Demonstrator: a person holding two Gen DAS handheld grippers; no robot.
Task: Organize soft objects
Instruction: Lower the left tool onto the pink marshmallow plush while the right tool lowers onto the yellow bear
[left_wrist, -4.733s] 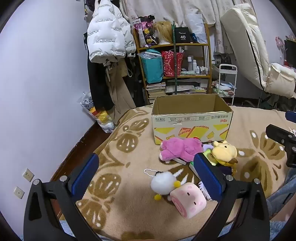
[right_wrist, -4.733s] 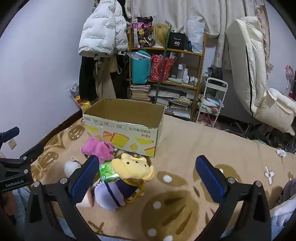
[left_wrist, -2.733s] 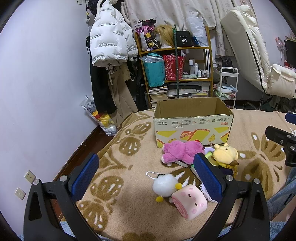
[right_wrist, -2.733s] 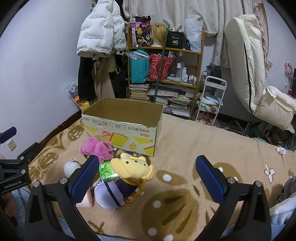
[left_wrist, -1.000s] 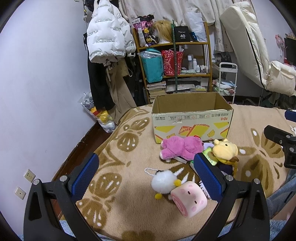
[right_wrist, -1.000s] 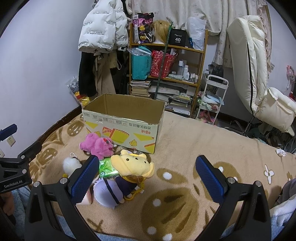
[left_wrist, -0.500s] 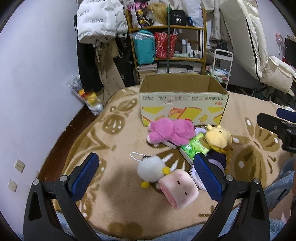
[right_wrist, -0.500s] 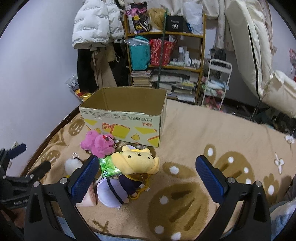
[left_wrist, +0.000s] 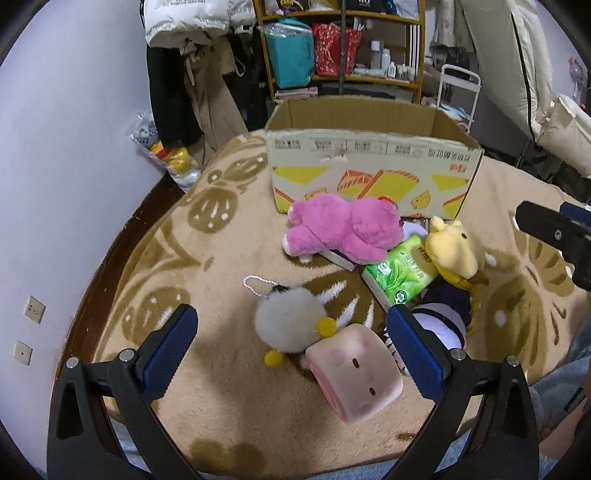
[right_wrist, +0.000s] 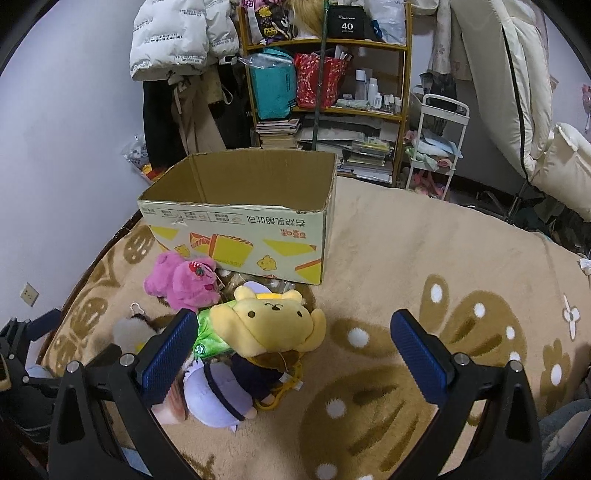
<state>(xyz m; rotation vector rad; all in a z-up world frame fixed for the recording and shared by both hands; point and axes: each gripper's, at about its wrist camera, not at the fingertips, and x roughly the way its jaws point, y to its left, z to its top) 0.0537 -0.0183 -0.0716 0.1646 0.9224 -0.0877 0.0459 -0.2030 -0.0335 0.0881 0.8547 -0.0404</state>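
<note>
L tool (left_wrist: 291, 345) is spread wide, nothing gripped; held above the blanket (left_wrist: 207, 369) at the near edge of the toy pile. Between its blue pads are seen the white pom-pom (left_wrist: 288, 323) and pink roll plush (left_wrist: 352, 373), but neither is touched. The roll lies at 4 o'clock of the pom-pom, touching it; a bead chain is looped at the pom-pom's 11 o'clock.

R tool (right_wrist: 293, 349) is also released, empty, held over the blanket w/ the yellow plush (right_wrist: 269, 323) framed just inside its L pad. Contact can't be confirmed.

Pile layout, L wrist view:
- box (left_wrist: 373, 164) at 12 o'clock, open top, sat on the blanket; no toys seen in the visible part of its inside.
- pink bear (left_wrist: 343, 230) is laid on its side right in front of the box, against its front wall, partly on a flat card-like item.
- green pack (left_wrist: 400, 273) at 5 o'clock of the bear, tucked under the yellow plush head.
- yellow plush at 3 o'clock of the pack; dark-clothed body + lilac plush (left_wrist: 439, 326) at its 6 o'clock.

R wrist view: lilac plush is seen at 7 o'clock of the yellow head, touching it. All soft items are outside the box.

Bkgd: shelf (right_wrist: 328, 74) at 12 o'clock behind the box, white jacket (right_wrist: 177, 37) hung at its 9 o'clock, cream recliner (right_wrist: 532, 96) at 2 o'clock.
</note>
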